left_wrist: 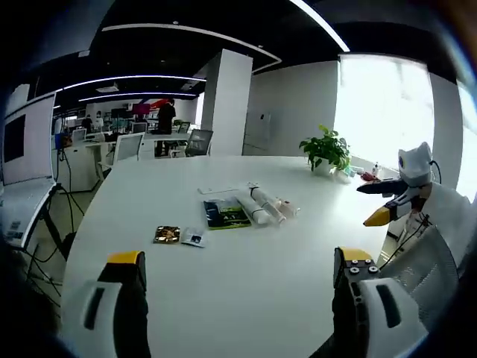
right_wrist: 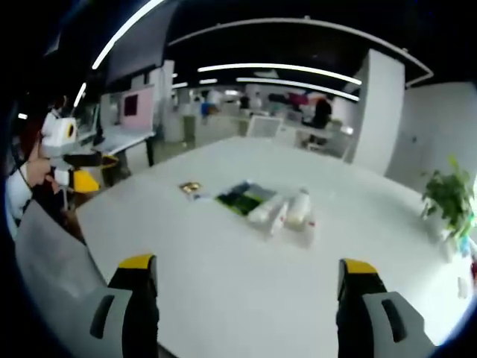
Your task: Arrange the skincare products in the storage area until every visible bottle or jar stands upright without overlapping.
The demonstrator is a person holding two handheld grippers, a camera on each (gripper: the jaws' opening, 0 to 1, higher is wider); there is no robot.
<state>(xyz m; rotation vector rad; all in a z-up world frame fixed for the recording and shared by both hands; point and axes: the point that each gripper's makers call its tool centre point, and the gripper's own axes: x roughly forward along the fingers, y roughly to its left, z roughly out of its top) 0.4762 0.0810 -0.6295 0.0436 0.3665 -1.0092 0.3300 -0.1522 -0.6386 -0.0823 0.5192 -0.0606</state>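
Plainly both hand-held grippers, left (left_wrist: 240,280) and right (right_wrist: 246,287), gape wide, holding nothing.

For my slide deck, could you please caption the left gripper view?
Open left tool above a white table where skincare tubes lie flat beside a dark packet.

An open office with a dark ceiling crossed by curved light strips (left_wrist: 186,31). A broad white surface (left_wrist: 246,283) fills the foreground, a potted plant (left_wrist: 326,151) at its far edge beside a bright window (left_wrist: 380,104). A white pillar (left_wrist: 227,101) rises behind; desks and office chairs (left_wrist: 127,147) stand farther back.
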